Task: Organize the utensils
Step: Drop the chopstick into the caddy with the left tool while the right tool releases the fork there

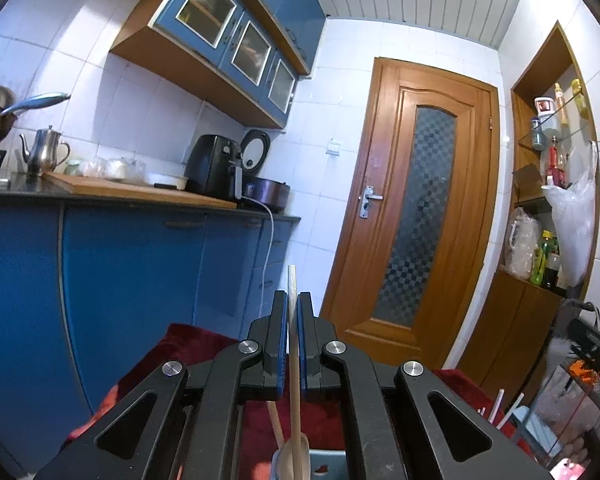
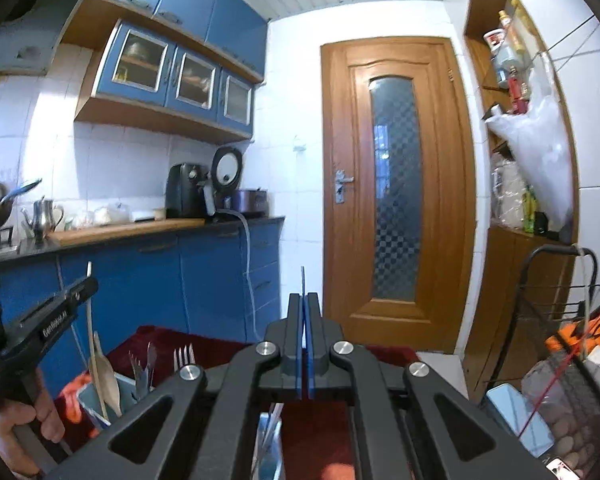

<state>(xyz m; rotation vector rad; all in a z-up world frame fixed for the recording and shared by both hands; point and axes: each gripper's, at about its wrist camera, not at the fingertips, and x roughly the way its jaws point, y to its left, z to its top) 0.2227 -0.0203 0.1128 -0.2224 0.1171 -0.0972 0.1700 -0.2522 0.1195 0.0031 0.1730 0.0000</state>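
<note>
My left gripper [image 1: 293, 296] is shut on a thin wooden stick [image 1: 294, 360] that stands upright between its blue pads. The stick's lower end reaches down beside a wooden spoon [image 1: 290, 454] in a grey-blue utensil holder [image 1: 330, 462]. From the right wrist view, that left gripper [image 2: 86, 286] is at the far left, held by a hand [image 2: 16, 420], above the holder [image 2: 86, 398] with its spoon [image 2: 105, 376] and forks [image 2: 184, 356]. My right gripper [image 2: 304, 298] is shut on a thin metal utensil [image 2: 302, 280] seen edge-on; its kind is unclear.
A red cloth [image 2: 204, 348] covers the surface under the holder. Blue cabinets [image 1: 132, 272] and a countertop [image 1: 140, 194] with appliances run along the left. A wooden door [image 2: 396, 184] stands ahead. A black wire basket [image 2: 572, 320] and a shelf niche [image 1: 548, 152] are on the right.
</note>
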